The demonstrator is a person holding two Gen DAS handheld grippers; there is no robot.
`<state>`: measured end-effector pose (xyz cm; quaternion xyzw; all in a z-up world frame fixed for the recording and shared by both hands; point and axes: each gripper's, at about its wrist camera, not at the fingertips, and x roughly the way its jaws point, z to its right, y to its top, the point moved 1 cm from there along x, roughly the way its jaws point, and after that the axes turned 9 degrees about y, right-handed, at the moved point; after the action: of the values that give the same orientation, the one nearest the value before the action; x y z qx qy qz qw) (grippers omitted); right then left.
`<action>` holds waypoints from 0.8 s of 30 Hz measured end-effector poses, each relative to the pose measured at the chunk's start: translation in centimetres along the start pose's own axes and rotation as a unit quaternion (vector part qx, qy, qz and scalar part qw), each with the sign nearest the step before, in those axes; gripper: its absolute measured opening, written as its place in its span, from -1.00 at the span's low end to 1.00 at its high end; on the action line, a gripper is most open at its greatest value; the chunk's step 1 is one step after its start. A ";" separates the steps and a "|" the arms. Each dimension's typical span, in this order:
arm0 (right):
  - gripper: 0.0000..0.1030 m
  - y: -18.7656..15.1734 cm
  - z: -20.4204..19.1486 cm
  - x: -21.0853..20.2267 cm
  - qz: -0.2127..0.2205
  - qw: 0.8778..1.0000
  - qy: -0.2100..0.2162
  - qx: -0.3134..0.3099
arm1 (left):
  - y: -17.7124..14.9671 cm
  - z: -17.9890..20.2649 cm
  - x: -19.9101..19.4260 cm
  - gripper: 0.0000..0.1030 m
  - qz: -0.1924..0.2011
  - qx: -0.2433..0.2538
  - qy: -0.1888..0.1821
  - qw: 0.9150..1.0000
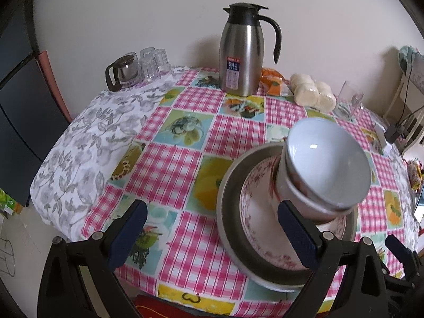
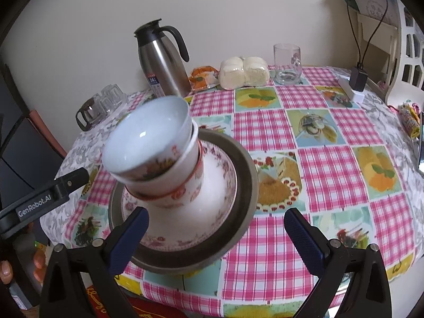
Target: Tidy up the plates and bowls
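the stack of bowls (image 2: 159, 156) stands at the near edge of the surface (image 2: 318, 164), between both tongs; left tongs (image 1: 212, 235) and right tongs (image 2: 216, 235) gape wide, empty, about equally near.

White bowls (image 2: 148, 143) nest in a tilted stack on a floral plate (image 2: 220, 185), which sits inside a metal basin (image 2: 246, 175).
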<state>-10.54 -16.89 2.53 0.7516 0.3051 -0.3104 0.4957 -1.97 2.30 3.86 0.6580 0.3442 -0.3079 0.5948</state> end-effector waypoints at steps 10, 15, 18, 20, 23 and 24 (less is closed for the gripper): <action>1.00 -2.0 0.7 0.4 -0.014 1.000 -0.018 0.005 | -3.2 0.6 1.1 0.92 -0.035 0.034 0.006 0.999; 1.00 -2.8 0.8 0.3 -0.014 1.000 -0.026 0.002 | -4.6 0.6 1.5 0.92 -0.047 0.045 0.010 0.998; 1.00 -3.2 0.9 0.2 -0.016 0.999 -0.029 0.001 | -5.1 0.6 1.5 0.92 -0.051 0.049 0.008 0.997; 1.00 -3.5 0.9 0.1 -0.016 0.999 -0.028 0.001 | -5.5 0.6 1.5 0.92 -0.053 0.050 0.009 0.997; 1.00 -3.9 0.9 0.1 -0.017 0.999 -0.030 0.001 | -6.0 0.5 1.5 0.92 -0.056 0.051 0.007 0.997; 1.00 -4.1 0.9 0.0 -0.018 0.999 -0.030 0.001 | -6.1 0.5 1.5 0.92 -0.057 0.052 0.007 0.997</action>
<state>-13.80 -16.41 -0.04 0.7368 0.3030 -0.3417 0.4985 -6.14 2.25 -0.92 0.6693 0.3690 -0.3543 0.5388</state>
